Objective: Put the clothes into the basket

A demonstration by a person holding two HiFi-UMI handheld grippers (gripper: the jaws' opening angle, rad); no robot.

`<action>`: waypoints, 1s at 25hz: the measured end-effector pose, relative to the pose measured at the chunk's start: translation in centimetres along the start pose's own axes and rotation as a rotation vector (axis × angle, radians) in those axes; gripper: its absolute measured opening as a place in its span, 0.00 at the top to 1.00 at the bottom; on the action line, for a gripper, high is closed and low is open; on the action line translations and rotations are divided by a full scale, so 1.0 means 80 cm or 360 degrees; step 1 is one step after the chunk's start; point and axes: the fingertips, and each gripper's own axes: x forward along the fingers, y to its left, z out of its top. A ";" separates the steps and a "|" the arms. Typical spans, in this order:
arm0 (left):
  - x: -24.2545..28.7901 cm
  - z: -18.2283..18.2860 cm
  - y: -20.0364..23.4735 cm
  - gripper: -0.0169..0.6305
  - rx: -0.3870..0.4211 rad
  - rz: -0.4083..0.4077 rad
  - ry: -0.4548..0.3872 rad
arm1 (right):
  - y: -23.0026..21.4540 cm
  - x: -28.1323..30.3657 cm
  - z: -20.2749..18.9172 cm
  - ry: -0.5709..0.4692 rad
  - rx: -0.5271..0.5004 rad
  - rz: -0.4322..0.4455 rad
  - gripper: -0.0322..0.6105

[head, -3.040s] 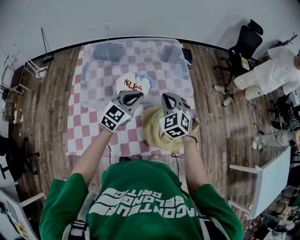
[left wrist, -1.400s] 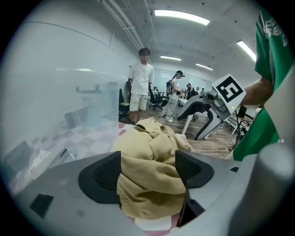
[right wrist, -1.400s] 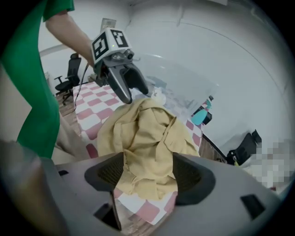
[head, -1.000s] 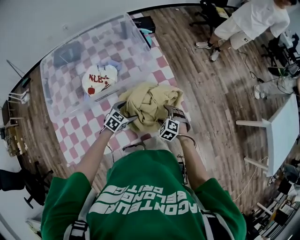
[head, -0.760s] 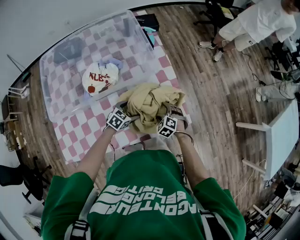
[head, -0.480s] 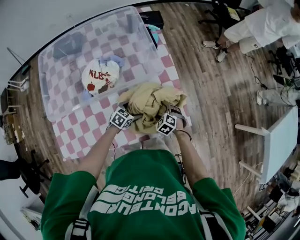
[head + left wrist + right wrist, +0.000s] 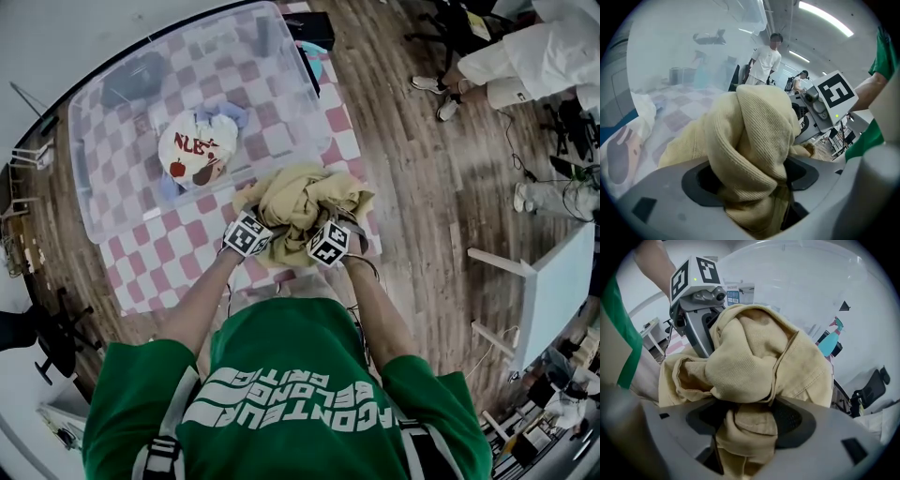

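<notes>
A crumpled tan garment lies on the checked table, just in front of the clear plastic basket. My left gripper digs into its left side and my right gripper into its right side. In the left gripper view, ribbed tan cloth bulges up between the jaws of the left gripper. The right gripper view shows a fold of the garment filling the gap of the right gripper. Both pairs of jaws have just been closing and still stand wide around the cloth.
In the basket lie a white garment with red print and a blue cloth. The table's right edge runs close past the tan garment. A person in white sits at the far right, and a white table stands on the wooden floor.
Both grippers have sunk lower into the tan garment and come closer together. The garment has bunched up between them.
</notes>
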 end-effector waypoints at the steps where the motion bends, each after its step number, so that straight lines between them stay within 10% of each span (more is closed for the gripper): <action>1: 0.000 0.000 -0.002 0.42 -0.0001 -0.0004 -0.0001 | 0.000 0.000 0.001 0.0003 0.0007 -0.0001 0.45; 25: -0.045 0.052 -0.082 0.67 0.0202 -0.0185 -0.0306 | 0.012 -0.064 0.022 -0.0149 0.0407 -0.0227 0.75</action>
